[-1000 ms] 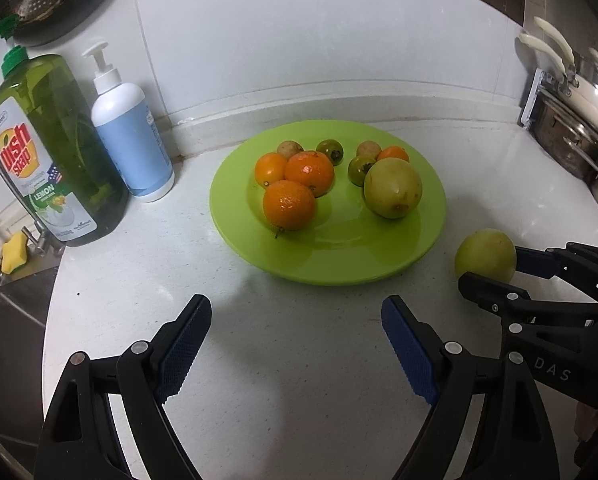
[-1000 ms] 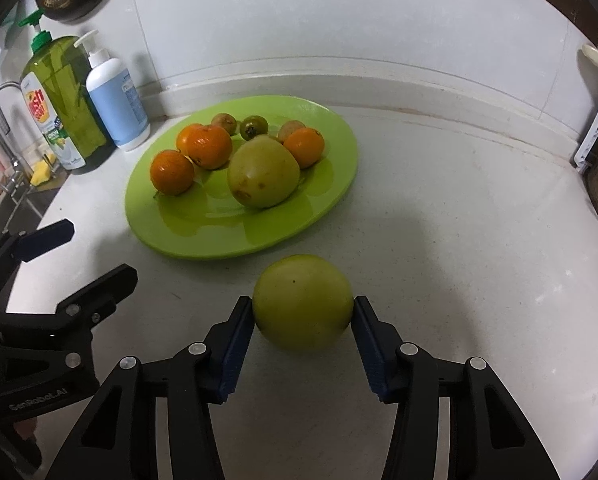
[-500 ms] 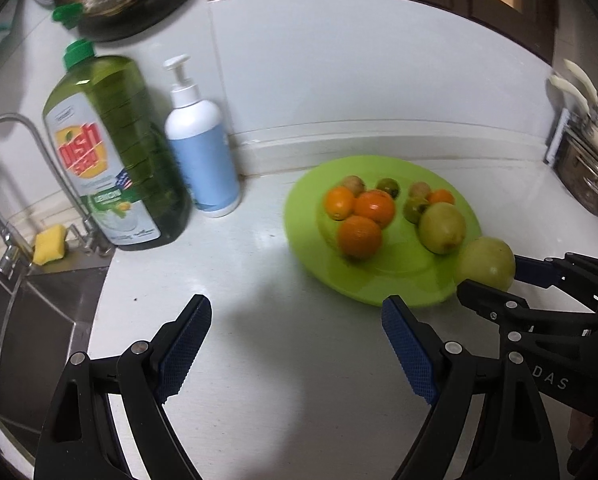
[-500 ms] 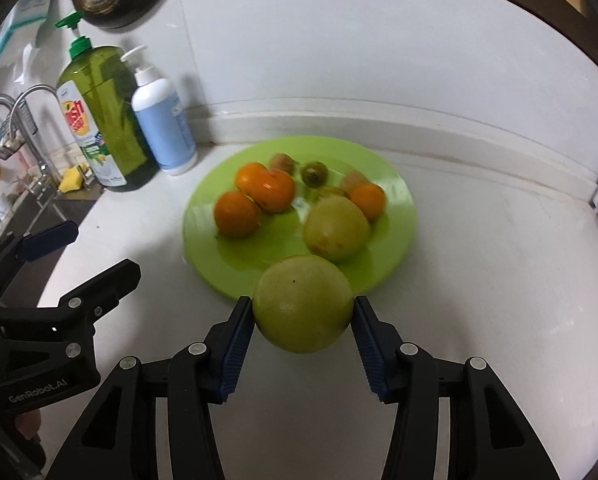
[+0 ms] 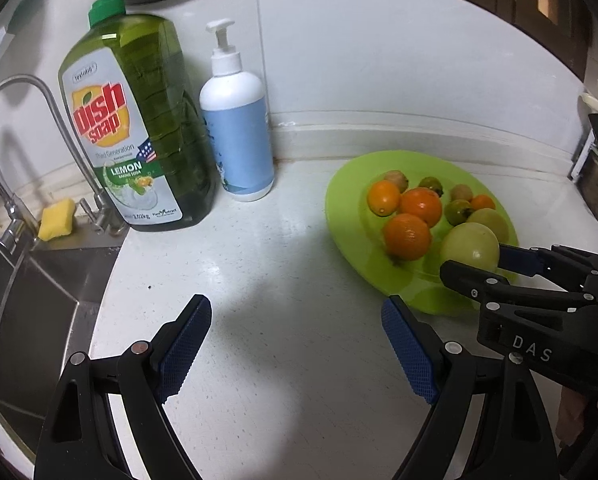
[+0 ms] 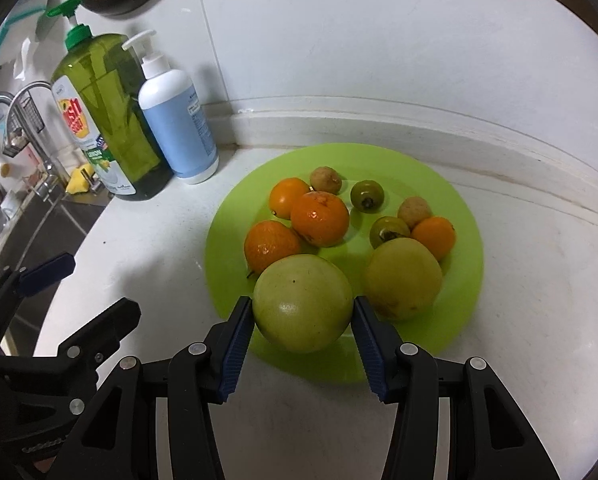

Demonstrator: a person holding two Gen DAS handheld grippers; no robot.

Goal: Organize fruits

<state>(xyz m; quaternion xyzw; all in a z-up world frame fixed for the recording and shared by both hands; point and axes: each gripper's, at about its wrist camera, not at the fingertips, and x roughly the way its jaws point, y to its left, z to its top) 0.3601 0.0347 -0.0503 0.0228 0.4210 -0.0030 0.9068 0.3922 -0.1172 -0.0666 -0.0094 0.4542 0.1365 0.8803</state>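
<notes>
The right gripper (image 6: 303, 340) clamps a green guava (image 6: 303, 302) (lower centre) over the lime plate (image 6: 465, 240); the left gripper (image 5: 295, 344) gapes empty.

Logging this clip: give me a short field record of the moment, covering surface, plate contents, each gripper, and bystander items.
surface: white counter
plate: green plate with four orange citrus fruits, four small fruits, one large yellow-green fruit
right gripper: shut on held green fruit, over the plate's near edge
left gripper: open, nothing between the fingers, over bare counter
bystanders: dish soap bottle, pump bottle, faucet, yellow sponge
</notes>
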